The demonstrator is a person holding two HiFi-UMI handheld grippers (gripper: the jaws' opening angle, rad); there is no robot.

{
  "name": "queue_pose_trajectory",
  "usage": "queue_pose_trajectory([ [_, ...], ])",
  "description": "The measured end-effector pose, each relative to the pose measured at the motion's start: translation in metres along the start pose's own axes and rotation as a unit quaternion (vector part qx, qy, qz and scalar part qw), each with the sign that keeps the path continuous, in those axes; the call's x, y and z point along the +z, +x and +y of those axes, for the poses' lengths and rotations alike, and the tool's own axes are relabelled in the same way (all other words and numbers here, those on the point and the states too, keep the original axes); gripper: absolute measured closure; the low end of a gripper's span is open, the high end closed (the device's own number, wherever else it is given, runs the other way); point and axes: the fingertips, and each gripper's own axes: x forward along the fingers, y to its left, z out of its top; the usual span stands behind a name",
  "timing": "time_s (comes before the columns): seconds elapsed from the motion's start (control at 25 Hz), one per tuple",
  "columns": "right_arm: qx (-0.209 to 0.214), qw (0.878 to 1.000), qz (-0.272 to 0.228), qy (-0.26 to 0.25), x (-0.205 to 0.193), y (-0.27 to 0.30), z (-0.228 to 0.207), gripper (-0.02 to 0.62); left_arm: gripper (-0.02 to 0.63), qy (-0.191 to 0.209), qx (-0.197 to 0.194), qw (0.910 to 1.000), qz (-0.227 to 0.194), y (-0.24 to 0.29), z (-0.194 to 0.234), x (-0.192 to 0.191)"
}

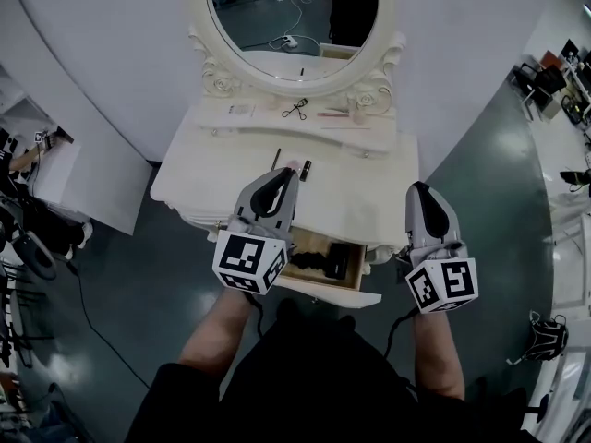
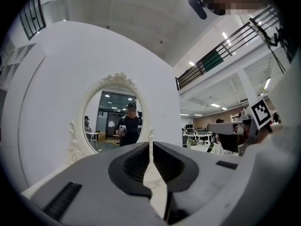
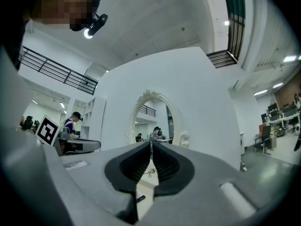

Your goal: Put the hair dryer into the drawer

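The black hair dryer (image 1: 323, 264) lies inside the open drawer (image 1: 325, 293) at the front of the white dressing table (image 1: 369, 192). My left gripper (image 1: 288, 175) hovers over the table's front edge, just above the drawer's left part; its jaws are shut with nothing between them, as the left gripper view (image 2: 151, 146) shows. My right gripper (image 1: 417, 190) is held level at the table's right front corner, apart from the drawer. Its jaws (image 3: 151, 146) meet at the tips and hold nothing. Both grippers point toward the oval mirror (image 1: 294, 17).
On the tabletop lie a thin dark stick (image 1: 275, 160) and a small dark item (image 1: 305, 169). The shelf under the mirror carries a black wire clip (image 1: 295, 110). A cable (image 1: 92, 312) runs over the floor at the left, and a dark bag (image 1: 547, 335) sits at the right.
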Motion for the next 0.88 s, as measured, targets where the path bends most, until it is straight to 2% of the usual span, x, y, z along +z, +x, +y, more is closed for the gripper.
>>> queue_pose_trajectory([
  [0.88,0.015,1.000,0.003,0.007,-0.006,0.009,-0.006,0.589,0.584,0.016,0.010,0.9998,0.010,0.002,0.003,-0.001],
])
